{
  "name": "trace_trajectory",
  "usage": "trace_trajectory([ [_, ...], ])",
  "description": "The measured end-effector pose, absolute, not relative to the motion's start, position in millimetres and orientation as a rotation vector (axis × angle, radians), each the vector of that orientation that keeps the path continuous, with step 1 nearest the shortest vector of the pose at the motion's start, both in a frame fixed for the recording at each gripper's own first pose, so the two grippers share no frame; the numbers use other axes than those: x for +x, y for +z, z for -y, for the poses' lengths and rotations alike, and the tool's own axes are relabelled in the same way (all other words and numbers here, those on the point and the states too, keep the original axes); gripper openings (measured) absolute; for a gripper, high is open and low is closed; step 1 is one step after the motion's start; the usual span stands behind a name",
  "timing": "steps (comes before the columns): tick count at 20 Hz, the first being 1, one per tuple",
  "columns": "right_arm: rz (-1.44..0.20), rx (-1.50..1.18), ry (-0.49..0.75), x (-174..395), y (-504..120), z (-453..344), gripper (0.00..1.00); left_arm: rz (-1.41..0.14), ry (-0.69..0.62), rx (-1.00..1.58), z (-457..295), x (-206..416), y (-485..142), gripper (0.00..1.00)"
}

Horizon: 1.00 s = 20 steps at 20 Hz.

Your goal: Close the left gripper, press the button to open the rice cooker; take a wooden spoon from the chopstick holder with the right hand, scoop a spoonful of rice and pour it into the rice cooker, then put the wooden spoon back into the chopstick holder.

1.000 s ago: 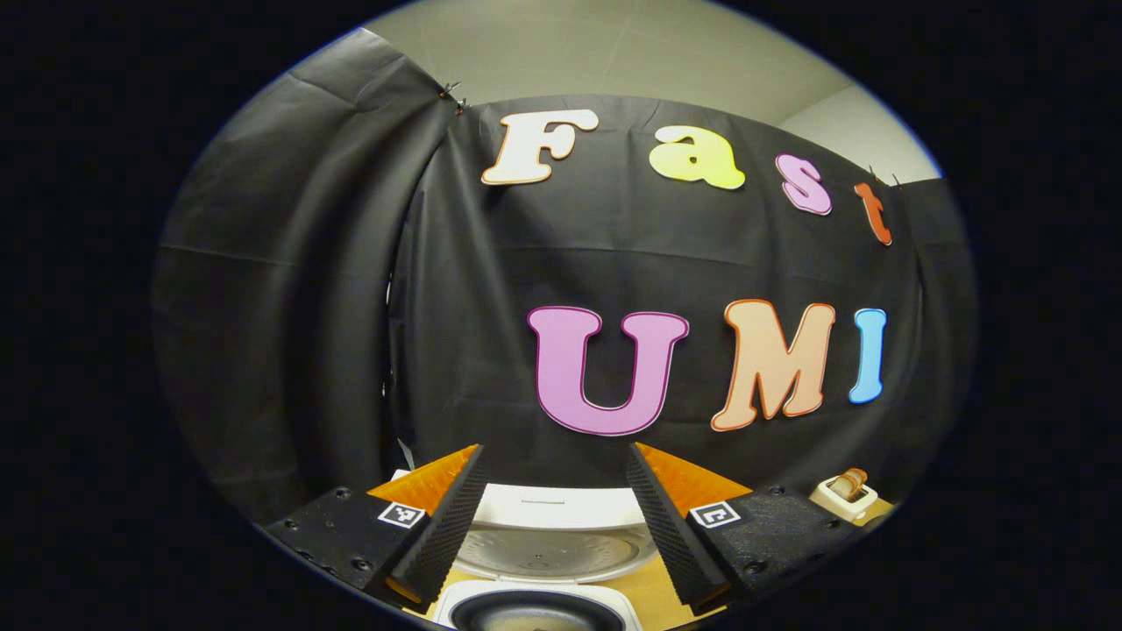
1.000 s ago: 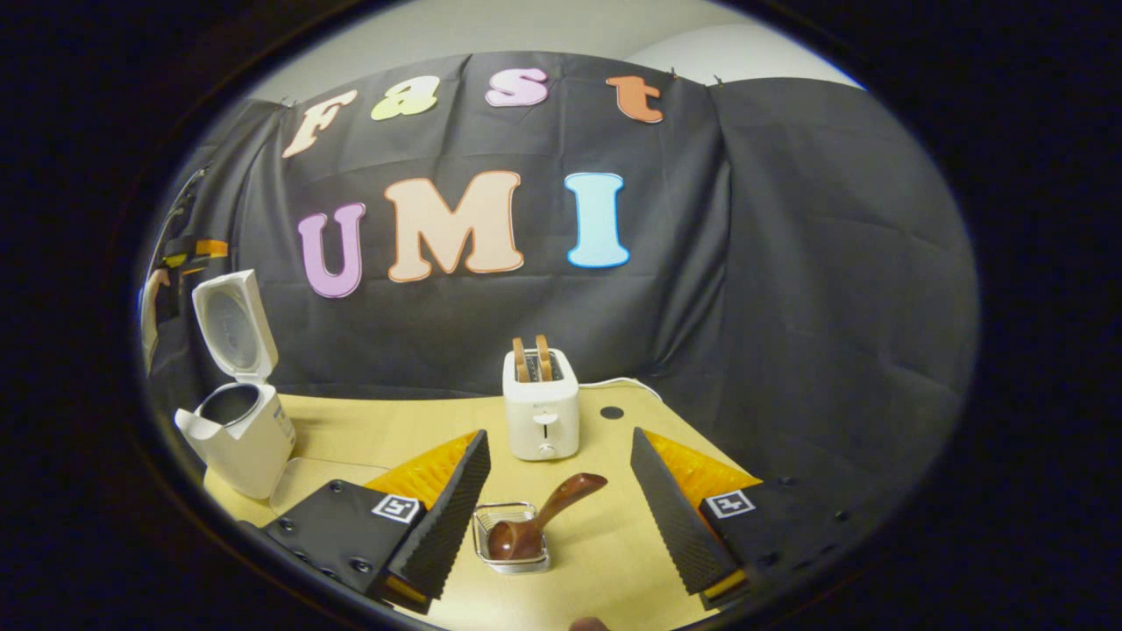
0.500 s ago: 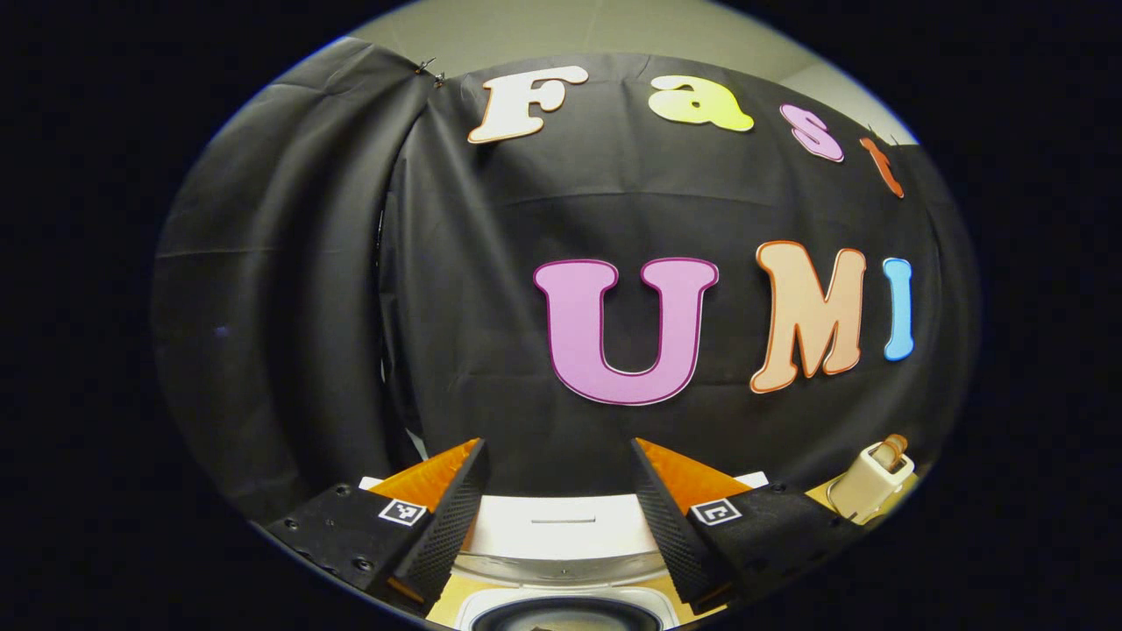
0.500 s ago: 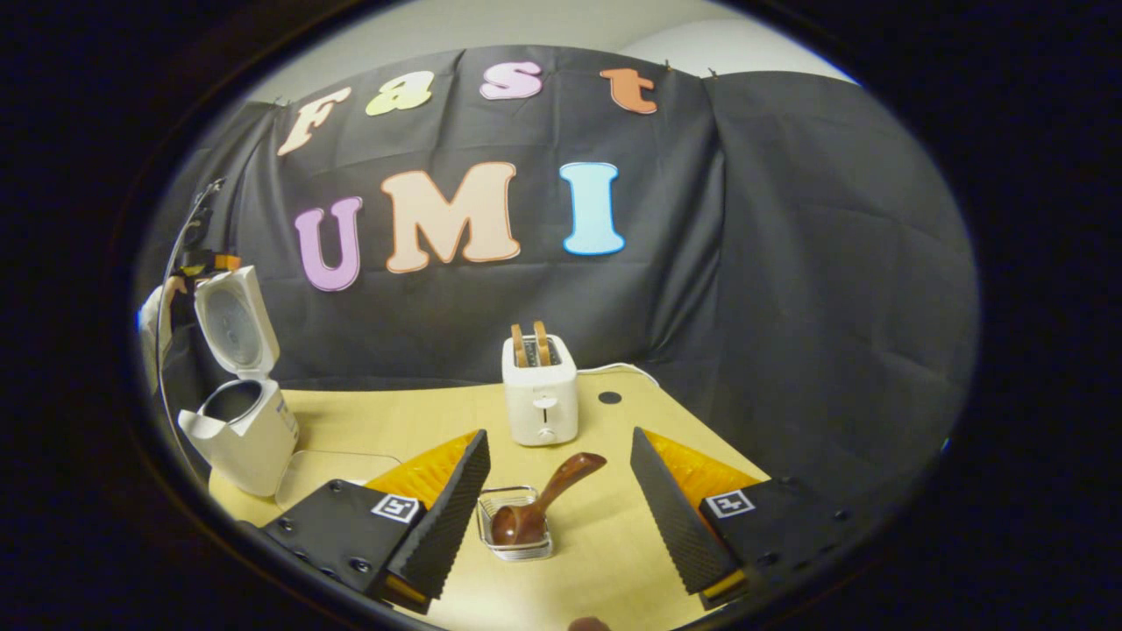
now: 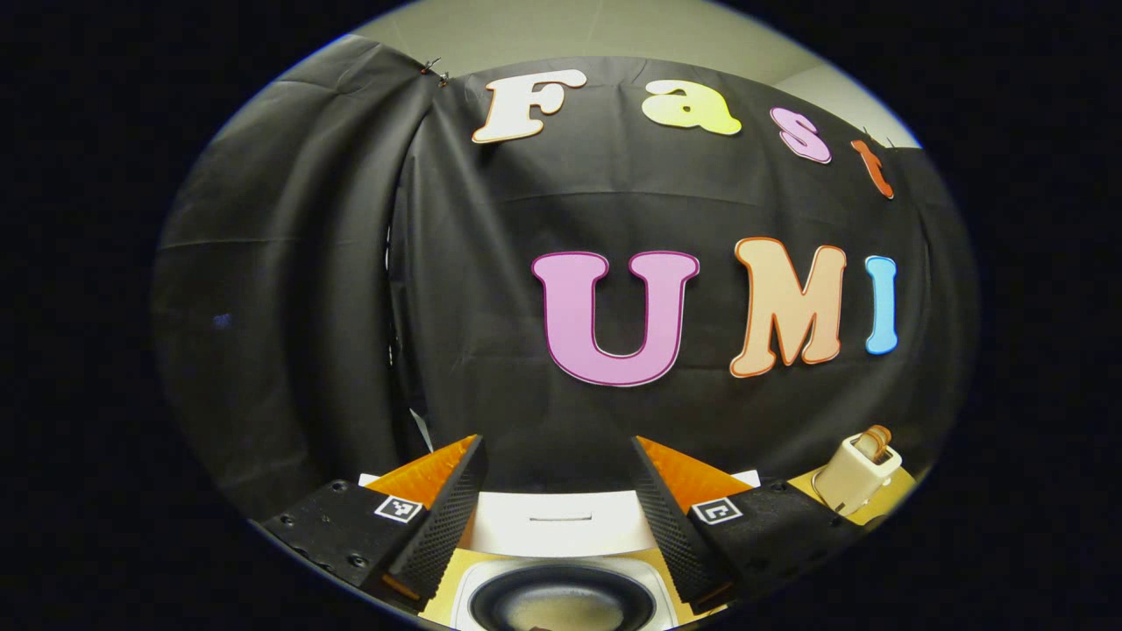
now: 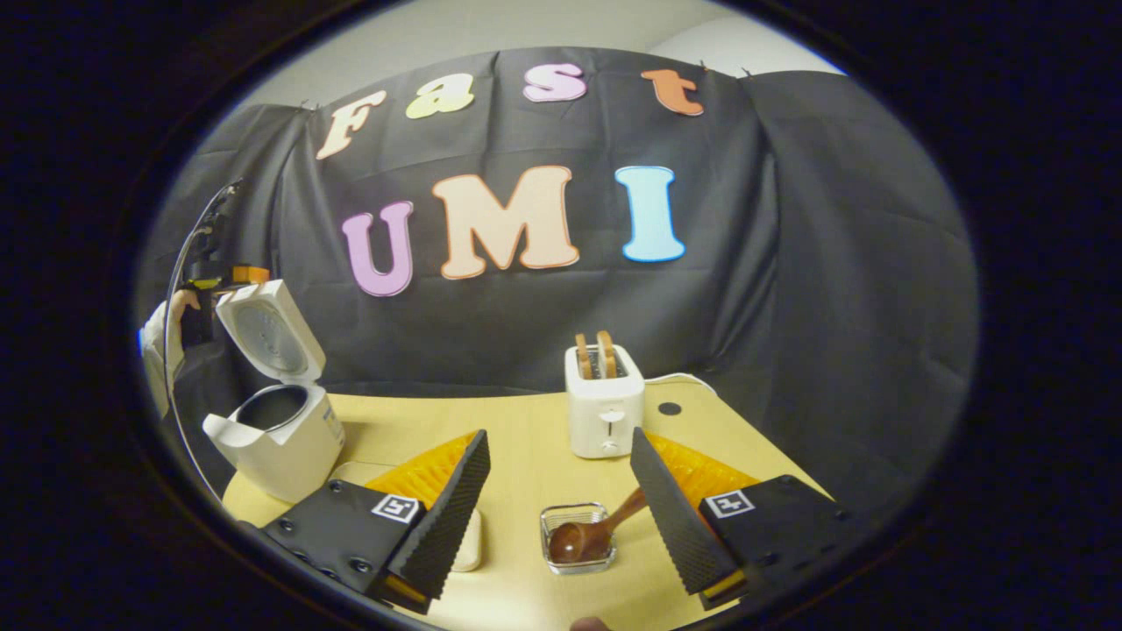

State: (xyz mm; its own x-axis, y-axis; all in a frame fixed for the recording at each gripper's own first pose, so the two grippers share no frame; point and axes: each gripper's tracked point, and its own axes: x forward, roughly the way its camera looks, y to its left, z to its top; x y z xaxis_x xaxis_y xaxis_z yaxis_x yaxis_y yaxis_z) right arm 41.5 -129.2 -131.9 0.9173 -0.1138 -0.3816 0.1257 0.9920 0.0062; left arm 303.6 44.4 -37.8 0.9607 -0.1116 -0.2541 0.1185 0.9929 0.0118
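In the right gripper view, the toaster [image 6: 604,412] near the back of the yellow surface [image 6: 517,438] is the fixed mark. Far to its left, at the surface's edge, a hand [image 6: 180,307] holds the left claw [image 6: 210,280] up beside the raised lid of the rice cooker [image 6: 280,429]. The cooker stands open, its dark inner pot showing under the tilted lid. From here the left claw is small and partly behind the lid, so its fingers are hard to make out.

Left of the toaster and nearer the camera, a pale flat thing [image 6: 469,539] peeps out beside the right claw's left finger; it may be a small dish, but most of it is hidden. In front of the toaster sits a small clear chopstick holder [image 6: 577,548] with the wooden spoon [image 6: 592,535] lying in it, bowl down in the holder and handle leaning up to the right. The handle's end passes behind the right finger of the right claw [image 6: 561,517], which is spread wide and grips nothing, with the holder between its fingers. Two slices stand in the toaster's slots, and a dark round hole [image 6: 670,408] lies in the surface just to its right.

In the left gripper view, the left claw [image 5: 557,517] is also wide apart and empty, over the cooker's open pot [image 5: 561,600], with the toaster [image 5: 855,473] far to the right.
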Motion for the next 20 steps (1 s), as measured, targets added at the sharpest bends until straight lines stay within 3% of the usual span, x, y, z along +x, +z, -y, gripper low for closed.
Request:
trace_trajectory([
  [10,-0.404,0.066,0.039,57.5,-138.4,64.4,0.99,-0.276,-0.137,0.025,-49.3,228.0,-69.1,0.95],
  [20,-0.417,0.064,0.136,60.7,-142.0,25.5,0.99,-0.399,-0.141,-0.002,-53.8,164.6,-130.7,0.95],
])
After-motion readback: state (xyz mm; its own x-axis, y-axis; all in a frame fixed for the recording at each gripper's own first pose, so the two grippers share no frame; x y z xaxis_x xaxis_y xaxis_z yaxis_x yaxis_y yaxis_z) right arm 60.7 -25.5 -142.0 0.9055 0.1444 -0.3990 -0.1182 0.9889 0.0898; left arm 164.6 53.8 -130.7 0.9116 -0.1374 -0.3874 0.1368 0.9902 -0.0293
